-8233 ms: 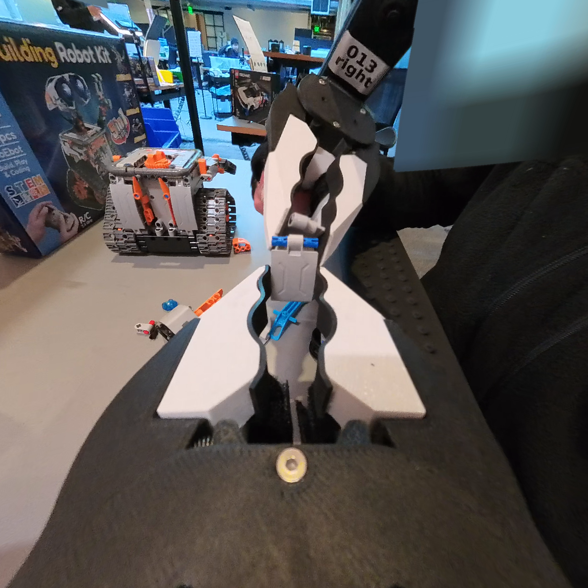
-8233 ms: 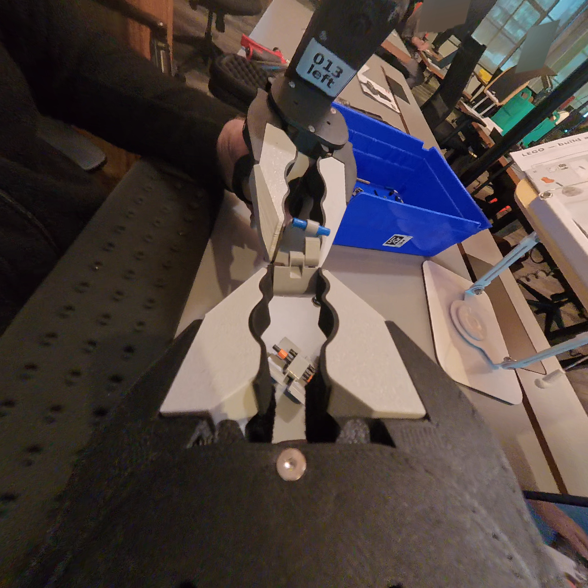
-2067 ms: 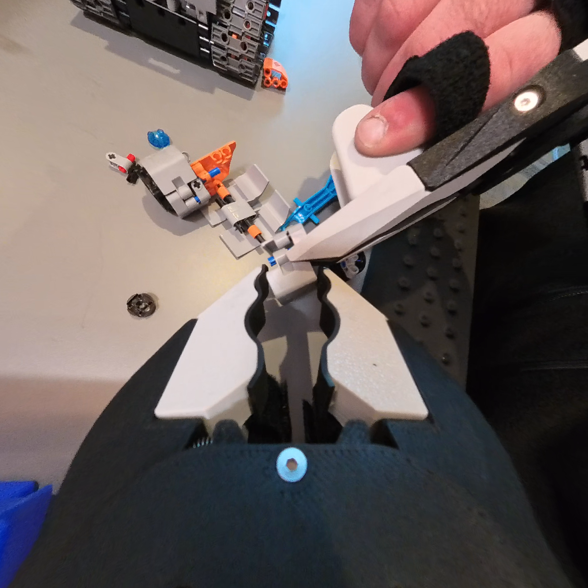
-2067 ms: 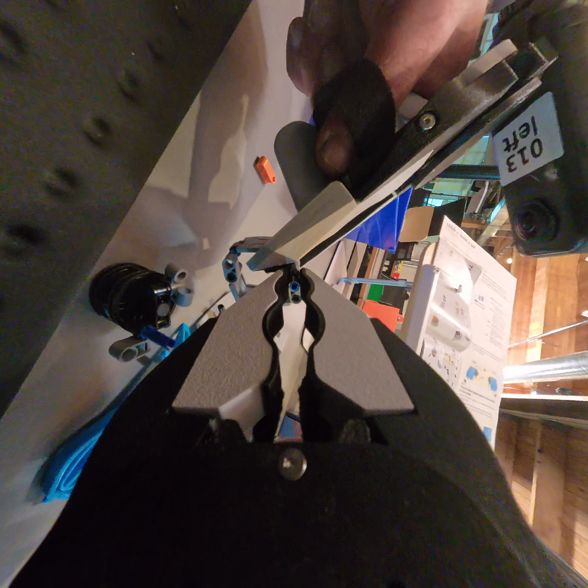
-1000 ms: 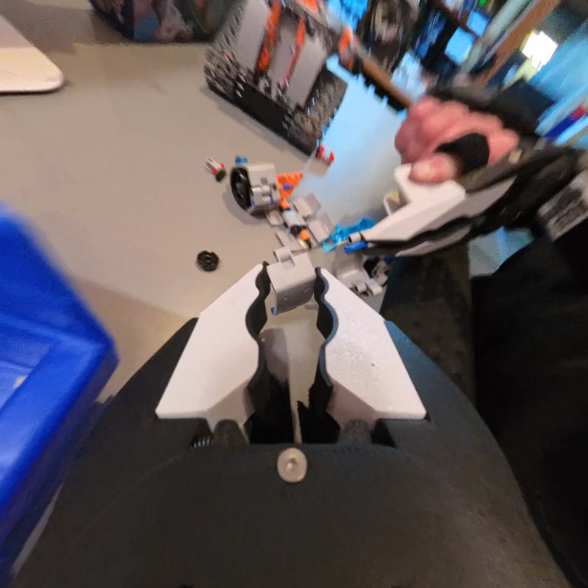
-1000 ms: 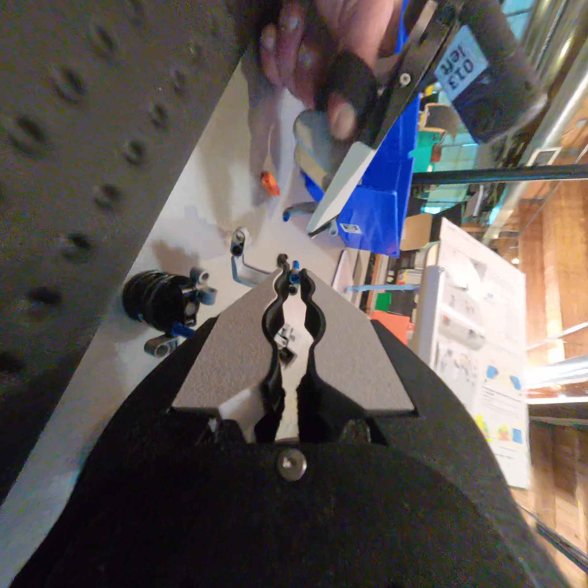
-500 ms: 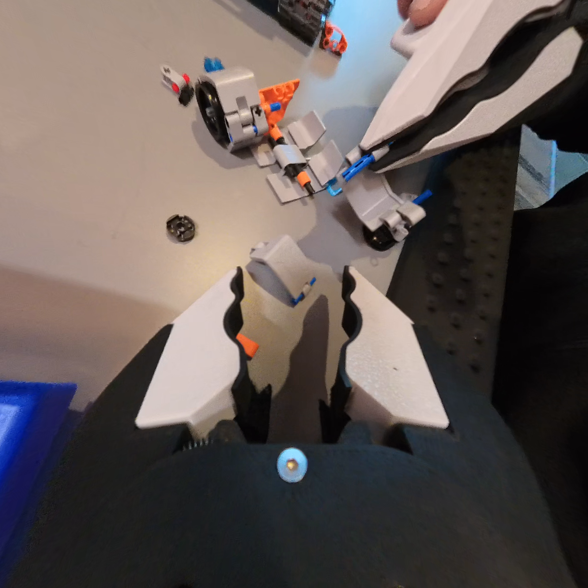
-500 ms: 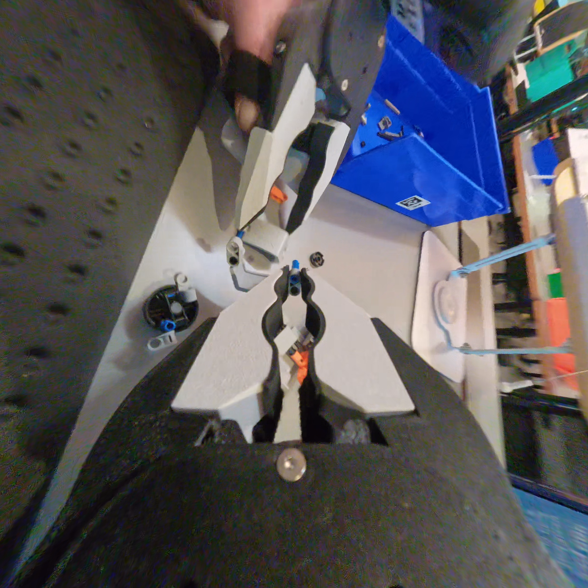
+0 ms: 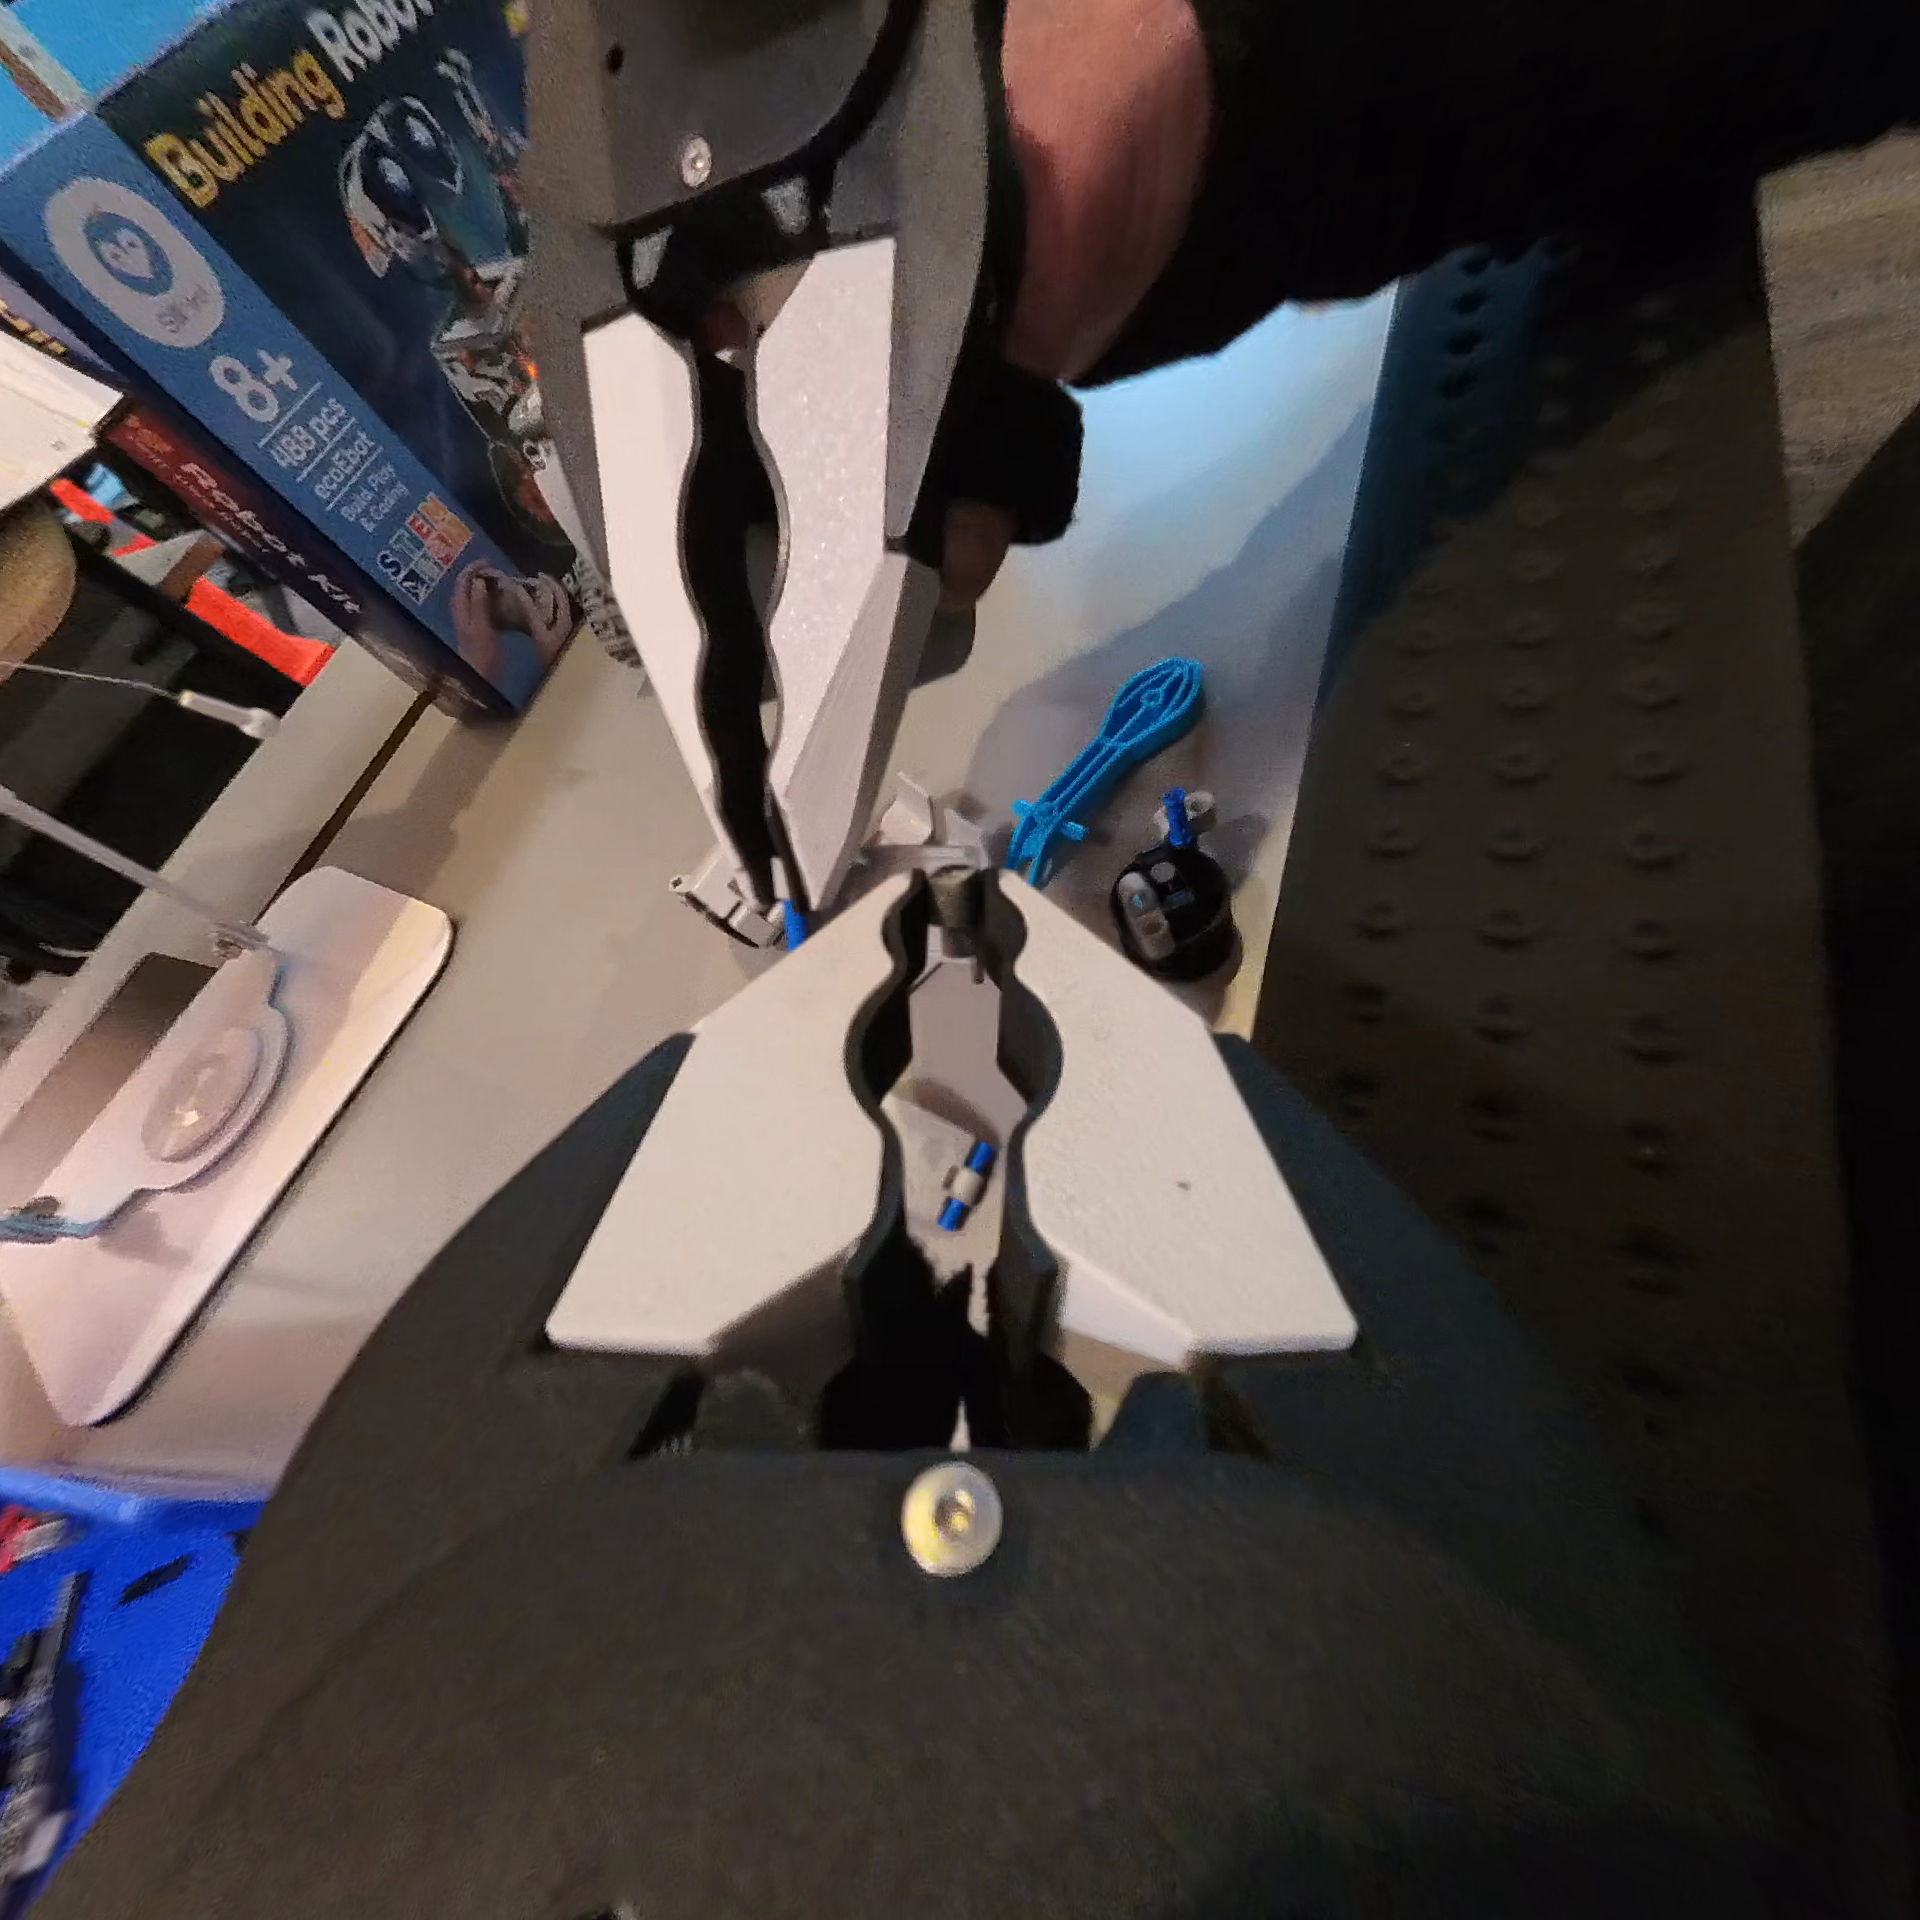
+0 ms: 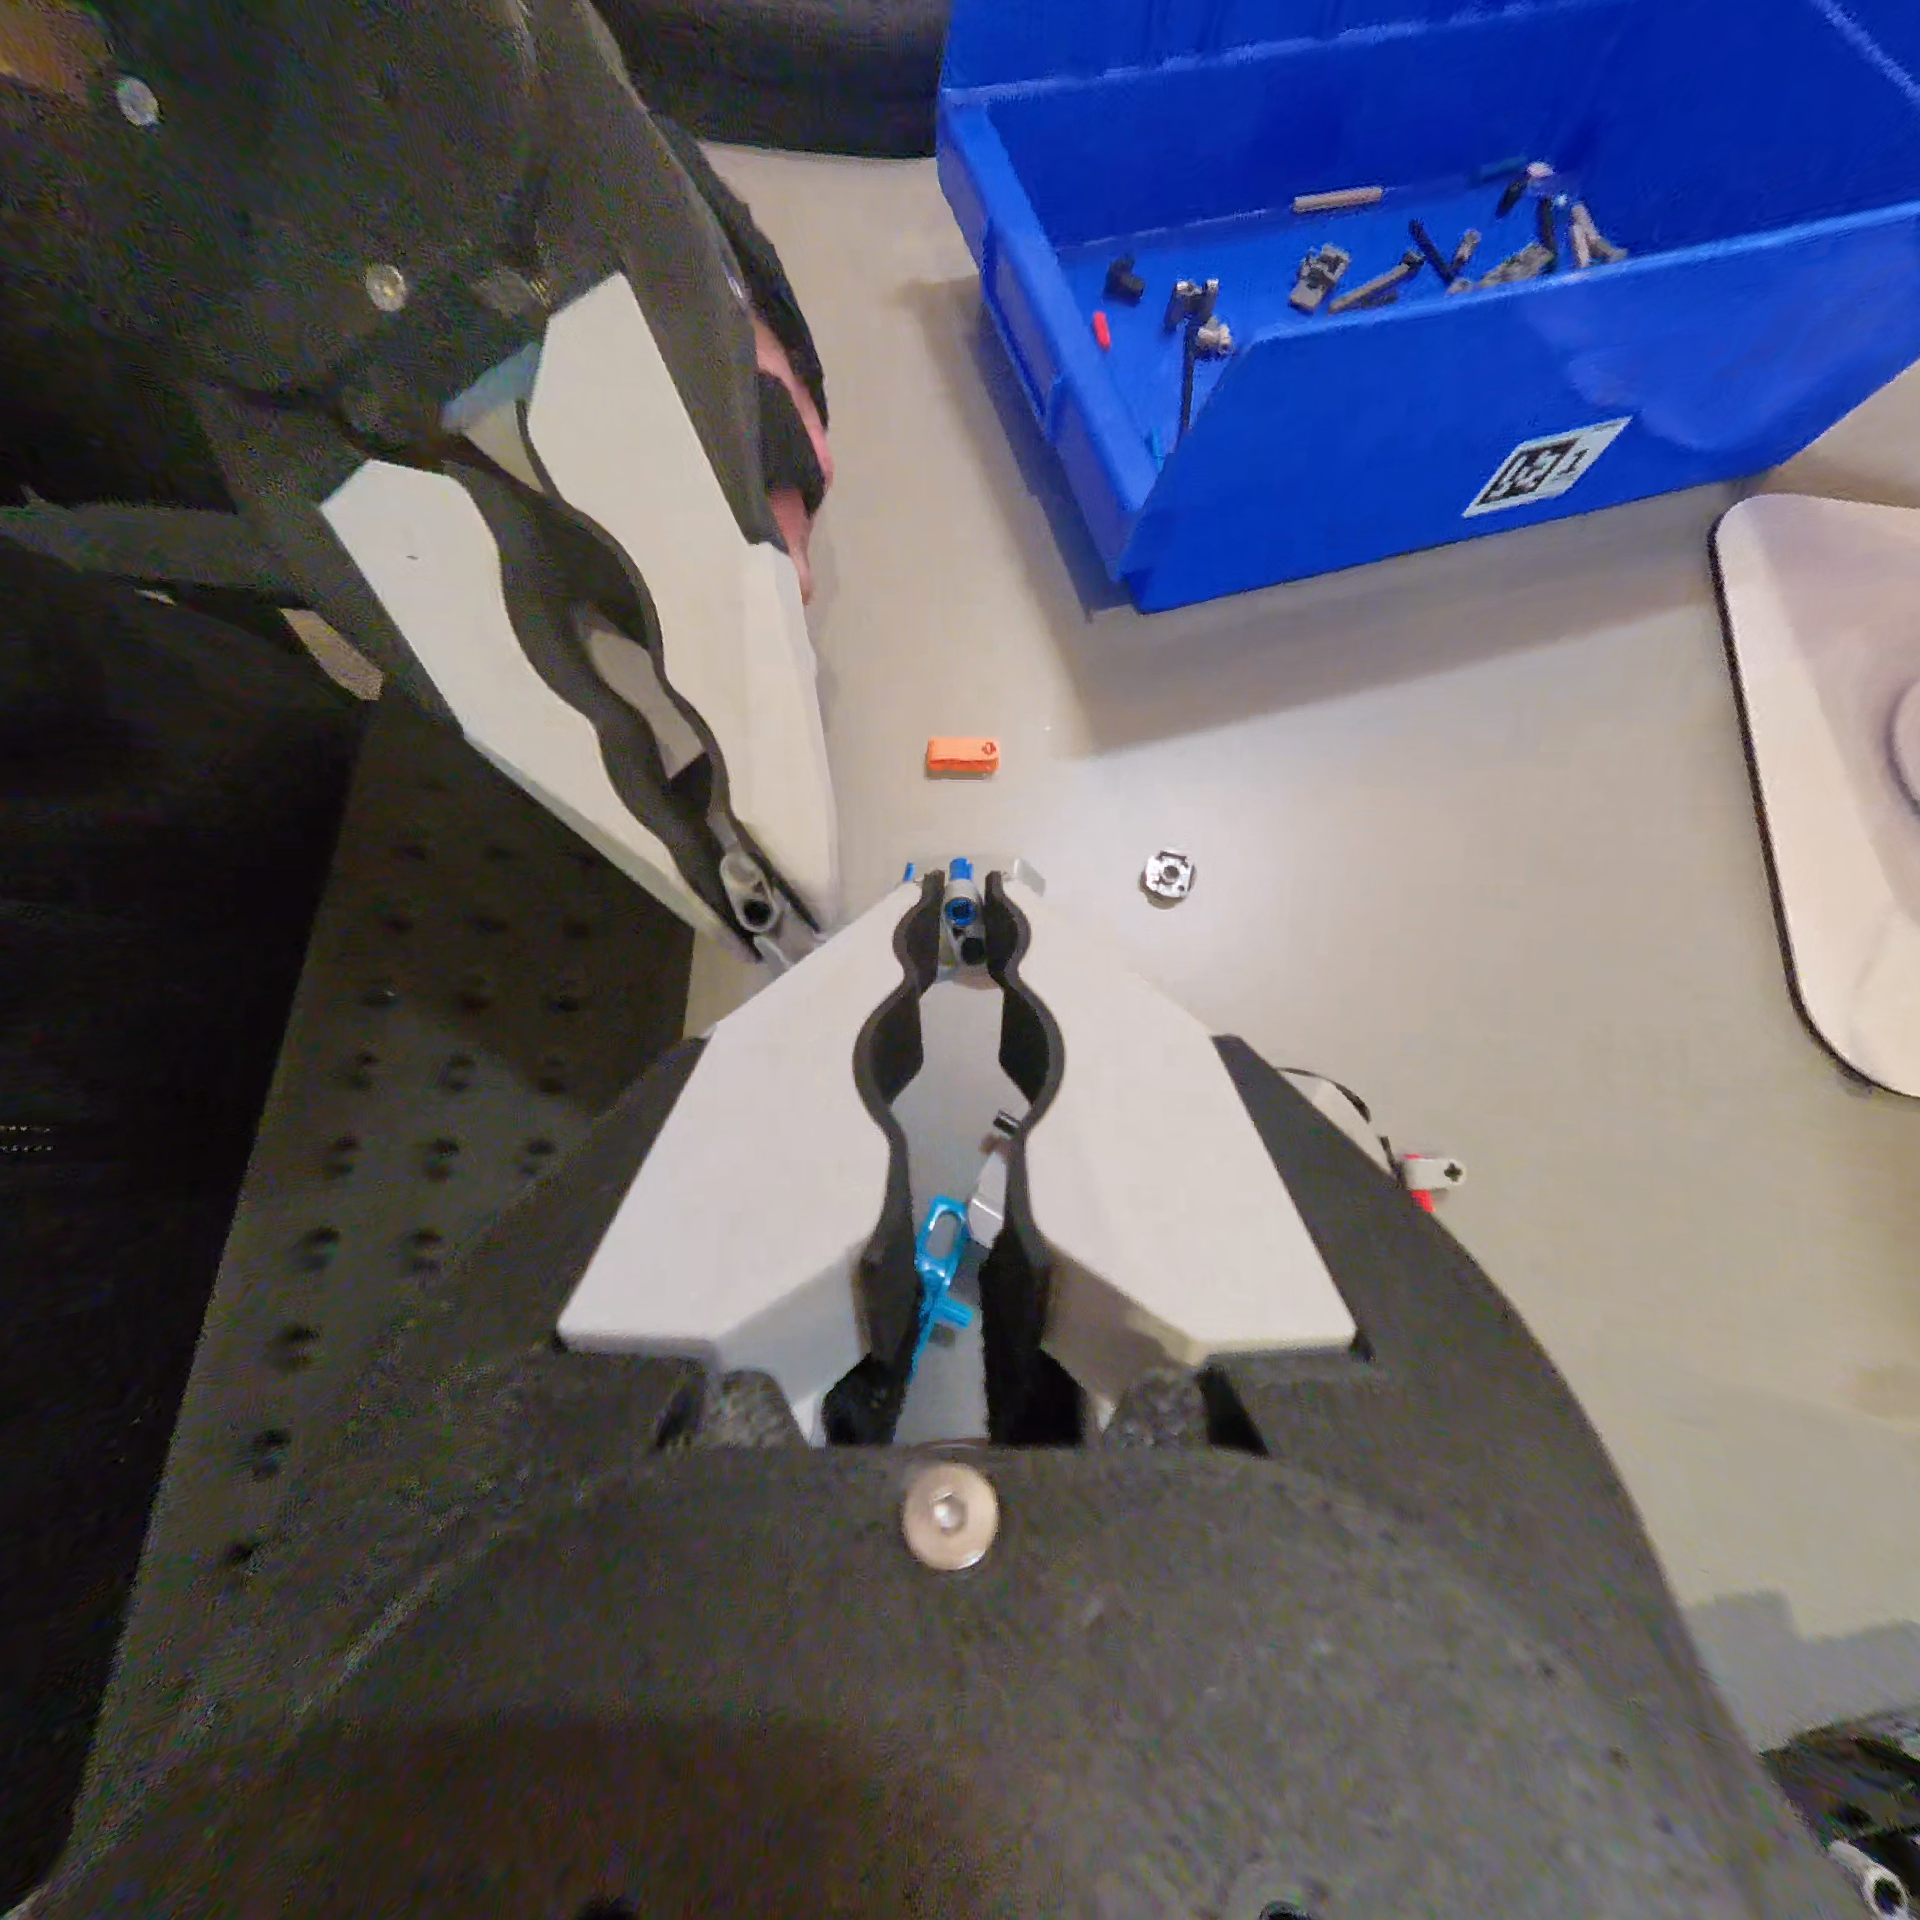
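A pale grey table (image 10: 1351,831) carries loose building-toy parts, with a blue bin (image 10: 1403,436) of small pieces in the upper right of the right wrist view and a printed kit box (image 9: 270,343) in the upper left of the left wrist view.

The left gripper (image 9: 951,899) has its jaws nearly closed on a small grey piece (image 9: 948,896) at the very tips. The right gripper (image 10: 961,904) is also almost closed, and it pinches a small blue pin (image 10: 958,902) between its tips.

The two grippers meet tip to tip at the frame centre. An orange brick (image 10: 962,755) and a grey round stud (image 10: 1168,873) lie just beyond. A blue tool (image 9: 1112,769) and a black wheel (image 9: 1174,920) lie to the right in the left wrist view.
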### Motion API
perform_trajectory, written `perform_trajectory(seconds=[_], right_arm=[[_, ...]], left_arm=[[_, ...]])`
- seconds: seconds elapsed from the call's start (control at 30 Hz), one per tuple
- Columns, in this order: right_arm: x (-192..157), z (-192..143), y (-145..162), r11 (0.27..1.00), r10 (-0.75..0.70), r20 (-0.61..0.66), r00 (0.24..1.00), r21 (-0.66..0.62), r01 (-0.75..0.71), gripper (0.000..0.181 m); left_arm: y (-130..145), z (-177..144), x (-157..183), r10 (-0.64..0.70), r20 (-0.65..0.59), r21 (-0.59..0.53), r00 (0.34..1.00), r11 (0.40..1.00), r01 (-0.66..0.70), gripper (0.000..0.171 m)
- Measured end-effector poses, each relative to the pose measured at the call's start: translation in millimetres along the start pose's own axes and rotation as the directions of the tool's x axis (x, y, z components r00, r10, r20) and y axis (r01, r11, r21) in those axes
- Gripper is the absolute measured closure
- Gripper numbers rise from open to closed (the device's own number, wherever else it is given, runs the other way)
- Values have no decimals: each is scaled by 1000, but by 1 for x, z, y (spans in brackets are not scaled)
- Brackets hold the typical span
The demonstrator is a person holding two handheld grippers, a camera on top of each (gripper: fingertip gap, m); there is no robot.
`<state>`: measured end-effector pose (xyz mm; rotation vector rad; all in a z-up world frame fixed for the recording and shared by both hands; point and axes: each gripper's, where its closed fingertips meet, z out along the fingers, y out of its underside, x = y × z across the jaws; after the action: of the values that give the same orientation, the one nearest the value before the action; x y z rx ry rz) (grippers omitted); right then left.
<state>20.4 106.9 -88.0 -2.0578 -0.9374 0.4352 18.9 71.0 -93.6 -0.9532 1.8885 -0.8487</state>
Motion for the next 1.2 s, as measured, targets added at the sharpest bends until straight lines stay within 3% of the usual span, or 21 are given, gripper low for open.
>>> perform_trajectory(seconds=[0.13,0.23,0.33,0.4,0.47,0.53,0.67,0.77,0.83,0.93,1.0,1.1,1.2], right_arm=[[5,-18,-22,994,-15,-61,998,110,22,169],[-1,-39,-35,983,-38,-72,997,178,50,151],[-18,-48,-46,957,-185,-127,975,200,208,143],[-25,-48,-51,921,-321,-217,922,156,357,147],[-27,-42,-49,883,-433,-279,857,59,465,148],[-26,-37,-46,834,-532,-321,783,-38,551,146],[-25,-31,-43,748,-649,-391,653,-173,640,145],[-26,-27,-44,757,-635,-425,645,-172,631,141],[-25,-32,-47,775,-604,-459,651,-150,613,160],[-24,-36,-48,829,-524,-459,717,-80,554,161],[-23,-40,-48,882,-423,-424,801,12,472,161],[-18,-52,-49,938,-229,-315,921,182,295,161],[-14,-62,-52,939,-18,-145,989,336,67,161]], left_arm=[[-16,-15,-8,-227,-85,156,970,959,238,167],[-33,-36,-24,-422,-246,306,872,820,483,167],[-43,-48,-32,-519,-451,335,726,655,677,166],[-47,-51,-30,-535,-578,287,617,574,767,166],[-51,-50,-25,-528,-651,238,546,541,807,167],[-52,-46,-25,-541,-654,218,529,535,816,167],[-63,-57,-30,-526,-721,226,451,436,871,167],[-67,-55,-30,-537,-713,236,451,421,875,167],[-70,-55,-30,-537,-727,230,428,397,889,167],[-74,-53,-32,-542,-721,244,432,385,890,166],[-71,-54,-39,-557,-687,280,467,390,877,153],[-65,-56,-47,-573,-587,350,572,457,818,148],[-61,-55,-48,-531,-406,411,744,620,668,145]])
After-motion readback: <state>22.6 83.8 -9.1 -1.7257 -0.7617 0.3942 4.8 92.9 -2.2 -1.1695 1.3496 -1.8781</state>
